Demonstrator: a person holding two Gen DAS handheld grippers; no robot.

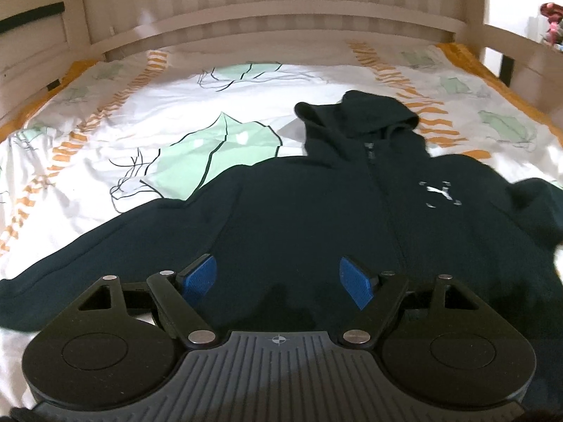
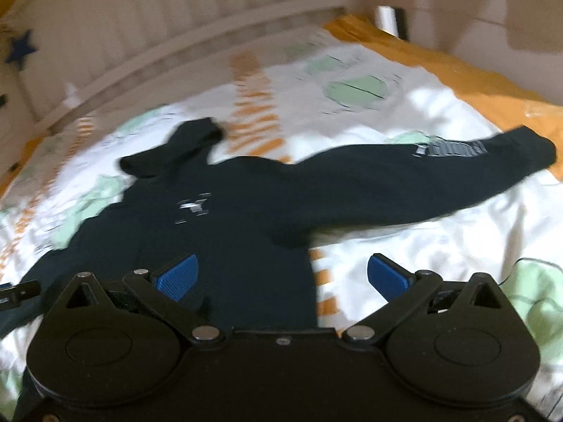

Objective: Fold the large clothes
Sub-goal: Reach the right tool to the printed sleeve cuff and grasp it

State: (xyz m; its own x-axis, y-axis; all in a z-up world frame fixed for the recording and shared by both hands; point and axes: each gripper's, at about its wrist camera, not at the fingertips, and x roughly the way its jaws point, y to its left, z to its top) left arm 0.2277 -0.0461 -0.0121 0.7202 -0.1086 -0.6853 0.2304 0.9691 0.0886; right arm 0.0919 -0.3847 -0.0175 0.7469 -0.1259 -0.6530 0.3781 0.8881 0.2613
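Note:
A dark navy zip hoodie (image 1: 316, 204) lies front up and spread flat on the bed, hood toward the headboard, a small white logo on its chest. In the right wrist view the same hoodie (image 2: 218, 218) shows one sleeve (image 2: 440, 172) stretched out to the right, with grey lettering near the cuff. My left gripper (image 1: 278, 277) hangs open above the hoodie's lower body, nothing between its blue pads. My right gripper (image 2: 281, 274) is open too, above the hoodie's right side edge, with the bedsheet under its right finger. The picture there is blurred.
The bed has a white sheet (image 1: 140, 123) printed with green leaves and orange stripes, over an orange underlay (image 2: 457, 77). A pale wooden headboard (image 1: 264, 17) closes the far end, side rails (image 1: 510, 52) flank it. The tip of the other gripper (image 2: 17, 290) shows at the far left.

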